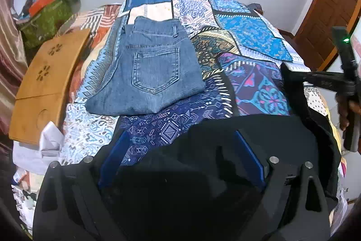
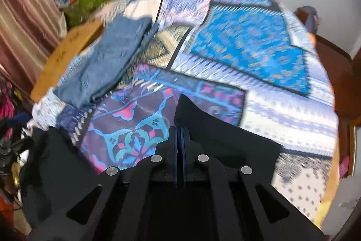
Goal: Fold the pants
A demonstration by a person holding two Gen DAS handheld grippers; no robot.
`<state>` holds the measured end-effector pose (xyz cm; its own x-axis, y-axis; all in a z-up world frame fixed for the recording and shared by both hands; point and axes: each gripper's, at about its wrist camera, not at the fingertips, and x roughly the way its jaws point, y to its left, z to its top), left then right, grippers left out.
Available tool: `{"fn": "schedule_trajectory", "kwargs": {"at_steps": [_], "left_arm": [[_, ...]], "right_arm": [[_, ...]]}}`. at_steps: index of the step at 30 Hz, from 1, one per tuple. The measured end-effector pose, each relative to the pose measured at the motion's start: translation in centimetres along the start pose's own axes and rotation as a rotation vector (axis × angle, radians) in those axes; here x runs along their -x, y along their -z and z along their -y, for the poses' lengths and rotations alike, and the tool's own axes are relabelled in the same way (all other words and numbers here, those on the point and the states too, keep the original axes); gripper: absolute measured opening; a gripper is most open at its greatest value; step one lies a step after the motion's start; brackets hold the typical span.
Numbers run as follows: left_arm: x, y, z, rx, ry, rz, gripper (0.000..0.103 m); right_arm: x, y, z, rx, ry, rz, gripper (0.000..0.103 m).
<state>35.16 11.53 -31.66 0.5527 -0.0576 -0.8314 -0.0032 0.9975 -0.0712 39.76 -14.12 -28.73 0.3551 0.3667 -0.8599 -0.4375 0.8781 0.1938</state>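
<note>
Black pants point(image 1: 259, 125) lie bunched on the near side of the bed. My left gripper point(image 1: 180, 134) stands open over their left part, and its blue pads point(image 1: 248, 155) are wide apart with black cloth between them. In the right wrist view my right gripper point(image 2: 179, 128) is shut on a raised edge of the black pants point(image 2: 214, 128). From the left wrist view that right gripper point(image 1: 293, 76) shows at the right, held by a hand and lifting the cloth. A folded pair of blue jeans point(image 1: 146, 69) lies further back, pocket up; the jeans point(image 2: 108, 60) look blurred in the right wrist view.
A patchwork bedspread point(image 1: 248, 37) covers the bed. A wooden lap table point(image 1: 45, 83) lies at its left edge, with a green bag and clutter point(image 1: 45, 19) behind it. White cloth point(image 1: 49, 139) sits at the near left. A wooden door point(image 1: 327, 15) stands at the right.
</note>
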Motion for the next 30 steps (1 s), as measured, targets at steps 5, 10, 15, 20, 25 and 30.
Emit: {"fn": "schedule_trajectory", "kwargs": {"at_steps": [5, 10, 15, 20, 25, 30], "left_arm": [[3.9, 1.0, 1.1, -0.032, -0.003, 0.044, 0.093], [7.3, 3.1, 2.0, -0.064, 0.007, 0.055, 0.093], [9.4, 6.5, 3.0, -0.087, 0.012, 0.029, 0.093], [9.7, 10.2, 3.4, -0.108, 0.014, -0.008, 0.093], [9.7, 13.2, 3.5, -0.116, 0.069, -0.009, 0.093], [7.7, 14.5, 4.9, -0.178, 0.027, -0.074, 0.07]], "right_arm": [[7.0, 1.6, 2.2, -0.058, 0.024, 0.125, 0.002], [12.0, 5.2, 5.3, -0.163, 0.045, 0.213, 0.002], [14.5, 9.3, 7.7, -0.251, 0.06, 0.258, 0.002], [15.3, 13.9, 9.4, -0.316, 0.07, 0.261, 0.002], [14.7, 18.0, 11.6, -0.427, 0.036, 0.24, 0.002], [14.5, 19.9, 12.7, -0.47, 0.038, 0.239, 0.002]]}}
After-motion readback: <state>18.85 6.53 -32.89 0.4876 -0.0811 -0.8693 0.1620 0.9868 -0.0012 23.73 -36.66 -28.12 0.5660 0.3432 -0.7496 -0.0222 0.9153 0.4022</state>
